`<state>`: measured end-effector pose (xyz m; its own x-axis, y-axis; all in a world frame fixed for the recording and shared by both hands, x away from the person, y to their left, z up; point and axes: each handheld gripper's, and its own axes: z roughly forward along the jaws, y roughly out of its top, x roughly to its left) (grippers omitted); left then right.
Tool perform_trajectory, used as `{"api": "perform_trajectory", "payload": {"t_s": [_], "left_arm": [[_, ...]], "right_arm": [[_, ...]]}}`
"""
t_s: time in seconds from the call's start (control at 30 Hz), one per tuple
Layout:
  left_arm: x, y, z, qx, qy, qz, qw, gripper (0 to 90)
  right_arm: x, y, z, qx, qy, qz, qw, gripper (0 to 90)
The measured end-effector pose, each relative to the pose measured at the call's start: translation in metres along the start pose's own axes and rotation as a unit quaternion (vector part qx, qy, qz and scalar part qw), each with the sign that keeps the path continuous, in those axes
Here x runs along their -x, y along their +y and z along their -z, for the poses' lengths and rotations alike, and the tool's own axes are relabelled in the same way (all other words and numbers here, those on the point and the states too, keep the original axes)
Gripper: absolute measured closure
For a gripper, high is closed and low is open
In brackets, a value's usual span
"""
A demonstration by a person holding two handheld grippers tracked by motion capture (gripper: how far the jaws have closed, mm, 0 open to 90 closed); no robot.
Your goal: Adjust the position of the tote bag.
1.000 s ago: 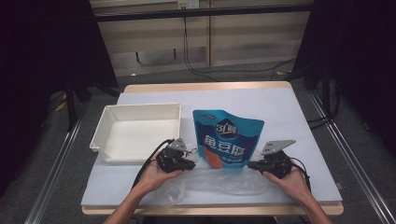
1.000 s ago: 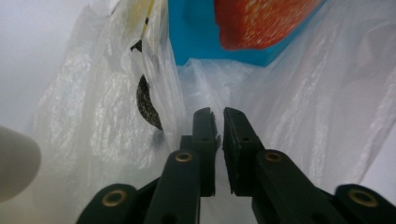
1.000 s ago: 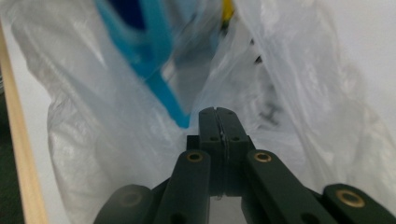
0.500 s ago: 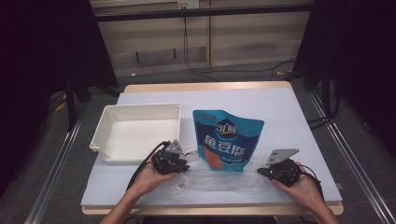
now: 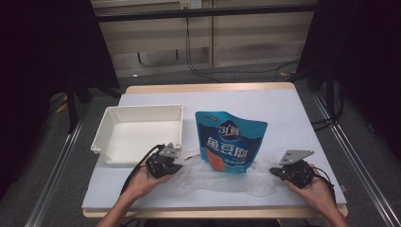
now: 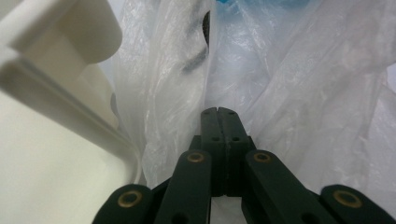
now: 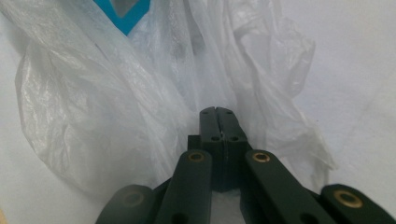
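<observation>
Nearest the person, a thin clear plastic bag (image 5: 222, 172) is spread across the front of the white tabletop (image 5: 293, 118), and it is gripped at both ends. The left claw (image 5: 171, 165) is clenched on the bag's left edge; in the left gripper view its jaws are seen pressed together with the film (image 6: 299, 93) bunched around them. The right claw (image 5: 279, 171) is likewise clamped on the bag's right edge, jaws closed on crumpled film (image 7: 140, 93) in the right gripper view. The two claws are held well apart, apparently so that the bag is stretched wide and its mouth kept open.

In the middle of the bag, a blue snack pouch (image 5: 230, 142) is seen with its lower part lying on or within the film; which of the two cannot be told. Its upper part extends beyond the bag toward the far side.

Just beside the left claw, a white tray (image 5: 106, 130) sits on the tabletop, with nothing in it.
</observation>
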<state>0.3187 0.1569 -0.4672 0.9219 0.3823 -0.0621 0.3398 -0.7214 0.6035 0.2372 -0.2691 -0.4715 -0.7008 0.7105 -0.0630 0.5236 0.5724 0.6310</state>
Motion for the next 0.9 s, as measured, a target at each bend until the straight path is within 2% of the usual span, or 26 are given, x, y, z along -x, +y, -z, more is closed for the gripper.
{"api": "perform_trajectory", "payload": {"t_s": [0.03,0.07,0.13,0.17,0.27,0.33,0.4,0.47,0.5,0.57,0.6,0.63,0.7,0.83,0.9], "left_arm": [[0.001,0.0,0.001,-0.006,0.003,0.0,1.0,90.0],[0.0,0.001,0.001,-0.01,0.003,-0.007,0.9999,90.0],[0.001,0.001,0.001,-0.008,0.003,-0.004,1.0,90.0],[0.0,0.0,0.003,-0.017,0.006,-0.011,0.9998,90.0],[-0.001,-0.001,0.004,-0.018,0.012,-0.004,0.9998,90.0],[-0.001,0.0,0.004,-0.018,0.01,-0.002,0.9998,90.0],[0.002,0.0,0.005,-0.004,0.006,0.007,1.0,90.0],[0.002,0.001,0.007,0.002,0.008,0.006,0.9999,90.0],[0.001,0.003,0.011,-0.001,0.009,-0.007,0.9999,90.0],[0.002,0.007,0.017,0.032,-0.002,0.004,0.9995,90.0],[0.002,0.007,0.017,0.032,-0.002,0.004,0.9995,90.0],[0.003,0.011,0.017,0.052,-0.008,0.017,0.9985,90.0],[0.004,0.014,0.018,0.054,-0.006,0.013,0.9984,90.0],[0.008,0.021,0.023,0.069,-0.02,0.01,0.9973,90.0],[0.012,0.027,0.029,0.089,-0.028,0.01,0.9956,90.0]], "right_arm": [[0.0,-0.002,0.001,0.002,0.007,-0.009,0.9999,90.0],[0.0,-0.003,0.002,0.001,0.005,-0.011,0.9999,90.0],[0.001,-0.004,0.003,0.002,0.003,-0.011,0.9999,90.0],[0.0,-0.006,0.005,0.004,0.006,-0.014,0.9999,90.0],[-0.002,-0.007,0.007,0.002,0.003,-0.013,0.9999,90.0],[-0.004,-0.007,0.007,0.005,0.011,-0.017,0.9998,90.0],[-0.005,-0.004,0.008,0.022,0.017,-0.022,0.9994,87.3],[-0.008,0.0,0.012,0.039,0.021,-0.032,0.9985,84.7],[-0.008,0.0,0.012,0.039,0.021,-0.032,0.9985,84.7],[-0.013,0.007,0.017,0.075,0.038,-0.034,0.9959,84.0],[-0.013,0.007,0.017,0.075,0.038,-0.034,0.9959,84.0],[-0.017,0.012,0.018,0.086,0.043,-0.034,0.9948,82.8],[-0.019,0.015,0.018,0.09,0.045,-0.032,0.9944,82.8],[-0.027,0.028,0.022,0.116,0.055,-0.036,0.9911,82.3],[-0.029,0.031,0.021,0.114,0.059,-0.034,0.9912,82.5]]}}
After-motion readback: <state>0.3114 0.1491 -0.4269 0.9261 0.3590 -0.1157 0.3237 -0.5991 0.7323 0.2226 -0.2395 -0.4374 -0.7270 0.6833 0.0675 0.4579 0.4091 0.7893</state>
